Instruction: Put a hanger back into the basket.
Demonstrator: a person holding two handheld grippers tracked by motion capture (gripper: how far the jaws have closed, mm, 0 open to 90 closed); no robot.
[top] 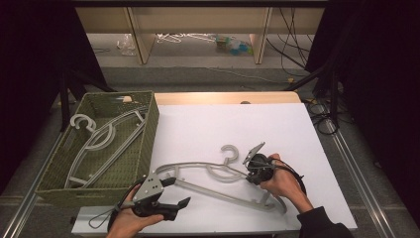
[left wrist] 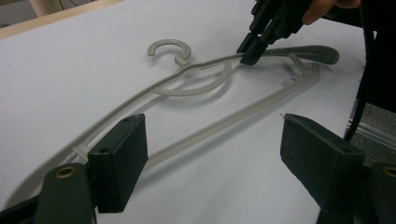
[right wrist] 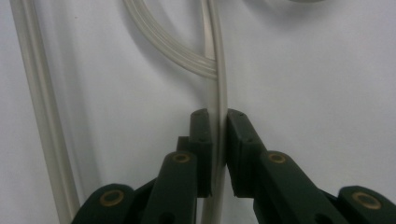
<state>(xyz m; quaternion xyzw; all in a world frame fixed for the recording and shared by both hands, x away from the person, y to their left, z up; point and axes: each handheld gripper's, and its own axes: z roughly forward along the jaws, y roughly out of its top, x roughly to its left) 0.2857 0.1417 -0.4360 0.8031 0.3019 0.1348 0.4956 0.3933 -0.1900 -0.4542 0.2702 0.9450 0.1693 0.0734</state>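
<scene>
We had the right gripper [top: 249, 166] clamped on the grey hanger's [top: 218, 184] upper arm, mid-counter [top: 198, 124]. Left gripper [top: 179, 193] stood wide open, empty, w/ the hanger's 9 o'clock end nearby. Next: likely lift toward basket [top: 148, 134] at 10 o'clock.

The left gripper [top: 176, 192] is black with blocky jaw pads, brass-coloured pivot screws and a grey three-cornered plate on top; a dark cable loops off at 7 o'clock. The right gripper [top: 250, 171] matches it; a dark sleeve [top: 319, 225] covers that forearm.
</scene>
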